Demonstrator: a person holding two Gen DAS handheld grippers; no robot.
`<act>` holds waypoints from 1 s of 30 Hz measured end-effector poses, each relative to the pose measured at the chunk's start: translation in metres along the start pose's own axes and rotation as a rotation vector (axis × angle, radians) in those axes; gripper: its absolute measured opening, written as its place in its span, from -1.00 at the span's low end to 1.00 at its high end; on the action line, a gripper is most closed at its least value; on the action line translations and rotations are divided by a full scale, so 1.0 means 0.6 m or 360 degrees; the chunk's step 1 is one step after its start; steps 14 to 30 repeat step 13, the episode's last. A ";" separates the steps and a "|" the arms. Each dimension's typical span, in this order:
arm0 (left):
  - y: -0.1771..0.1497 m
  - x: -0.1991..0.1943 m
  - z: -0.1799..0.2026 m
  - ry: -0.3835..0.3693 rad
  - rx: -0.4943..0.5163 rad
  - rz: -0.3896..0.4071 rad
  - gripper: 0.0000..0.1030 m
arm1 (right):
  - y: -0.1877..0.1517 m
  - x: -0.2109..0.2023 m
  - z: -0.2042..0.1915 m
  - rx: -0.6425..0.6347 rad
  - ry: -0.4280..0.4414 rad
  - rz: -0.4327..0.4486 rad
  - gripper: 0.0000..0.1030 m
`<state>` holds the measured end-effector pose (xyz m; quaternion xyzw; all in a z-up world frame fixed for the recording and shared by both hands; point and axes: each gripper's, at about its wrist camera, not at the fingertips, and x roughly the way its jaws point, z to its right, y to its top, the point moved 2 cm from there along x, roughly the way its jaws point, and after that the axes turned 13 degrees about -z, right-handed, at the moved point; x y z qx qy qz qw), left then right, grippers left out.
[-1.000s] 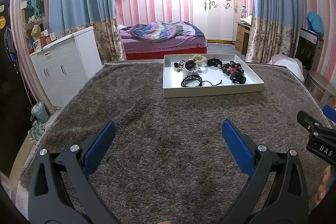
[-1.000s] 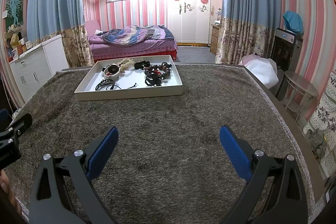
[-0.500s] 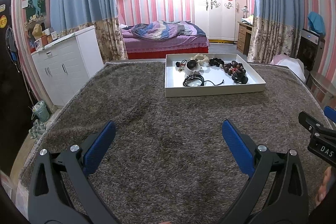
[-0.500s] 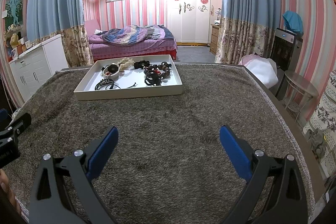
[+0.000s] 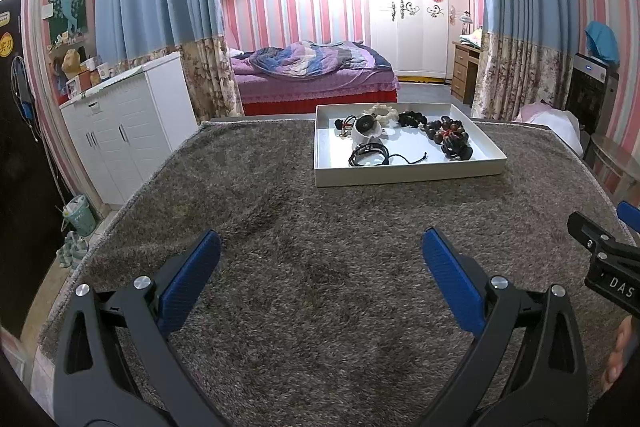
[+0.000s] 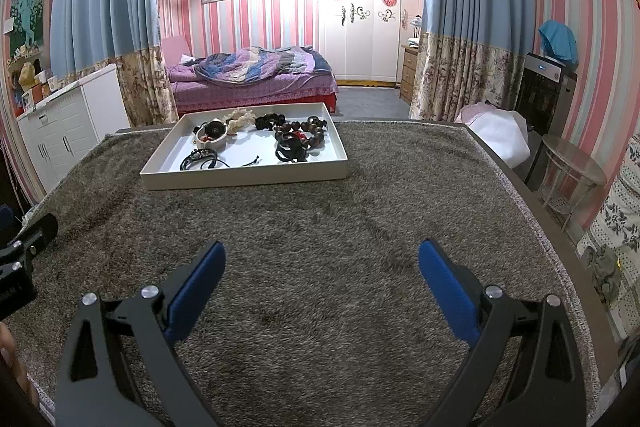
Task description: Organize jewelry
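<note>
Tray: white tray [image 5: 408, 173] sits on my grey carpeted tabletop [image 5: 300, 227], far side.
Jewelry: dark bead bracelets [image 6: 300, 139], black cord bracelet [image 5: 369, 155], inside tray.
Left gripper [image 5: 320, 259]: jaws wide, holding nothing.
Right gripper [image 6: 320, 267]: jaws wide, holding nothing, well short of tray.

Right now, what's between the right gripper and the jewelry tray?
Only bare grey carpet between the open right gripper and the white tray, per the right wrist view.
</note>
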<state>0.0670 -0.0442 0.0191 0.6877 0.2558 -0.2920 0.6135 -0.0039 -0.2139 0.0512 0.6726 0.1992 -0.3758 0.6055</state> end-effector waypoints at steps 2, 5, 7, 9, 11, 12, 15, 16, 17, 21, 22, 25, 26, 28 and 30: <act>0.000 -0.001 0.001 0.0011 0.0000 0.0009 0.94 | 0.000 0.000 0.000 -0.0001 -0.0001 -0.0001 0.89; 0.001 0.001 0.000 0.0001 -0.0003 -0.0008 0.94 | 0.000 0.000 0.000 0.0000 0.0000 -0.0001 0.89; 0.002 0.004 -0.001 0.0007 -0.0009 -0.0013 0.94 | 0.000 0.000 0.000 -0.0001 -0.0002 -0.0001 0.89; 0.002 0.005 -0.002 0.0017 -0.0011 -0.0015 0.94 | 0.000 0.000 0.000 -0.0005 -0.0002 -0.0003 0.89; 0.002 0.006 -0.001 0.0010 -0.0011 -0.0022 0.94 | -0.005 0.003 0.001 -0.0007 -0.0004 -0.0006 0.89; 0.002 0.007 -0.001 0.0008 -0.0014 -0.0024 0.94 | -0.005 0.003 0.002 -0.0008 -0.0004 -0.0006 0.89; 0.001 0.006 -0.001 0.0010 -0.0014 -0.0024 0.94 | -0.006 0.004 0.002 -0.0007 -0.0004 -0.0006 0.89; 0.001 0.006 -0.001 0.0010 -0.0014 -0.0024 0.94 | -0.006 0.004 0.002 -0.0007 -0.0004 -0.0006 0.89; 0.001 0.006 -0.001 0.0010 -0.0014 -0.0024 0.94 | -0.006 0.004 0.002 -0.0007 -0.0004 -0.0006 0.89; 0.001 0.006 -0.001 0.0010 -0.0014 -0.0024 0.94 | -0.006 0.004 0.002 -0.0007 -0.0004 -0.0006 0.89; 0.001 0.006 -0.001 0.0010 -0.0014 -0.0024 0.94 | -0.006 0.004 0.002 -0.0007 -0.0004 -0.0006 0.89; 0.001 0.006 -0.001 0.0010 -0.0014 -0.0024 0.94 | -0.006 0.004 0.002 -0.0007 -0.0004 -0.0006 0.89; 0.001 0.006 -0.001 0.0010 -0.0014 -0.0024 0.94 | -0.006 0.004 0.002 -0.0007 -0.0004 -0.0006 0.89; 0.001 0.006 -0.001 0.0010 -0.0014 -0.0024 0.94 | -0.006 0.004 0.002 -0.0007 -0.0004 -0.0006 0.89; 0.001 0.006 -0.001 0.0010 -0.0014 -0.0024 0.94 | -0.006 0.004 0.002 -0.0007 -0.0004 -0.0006 0.89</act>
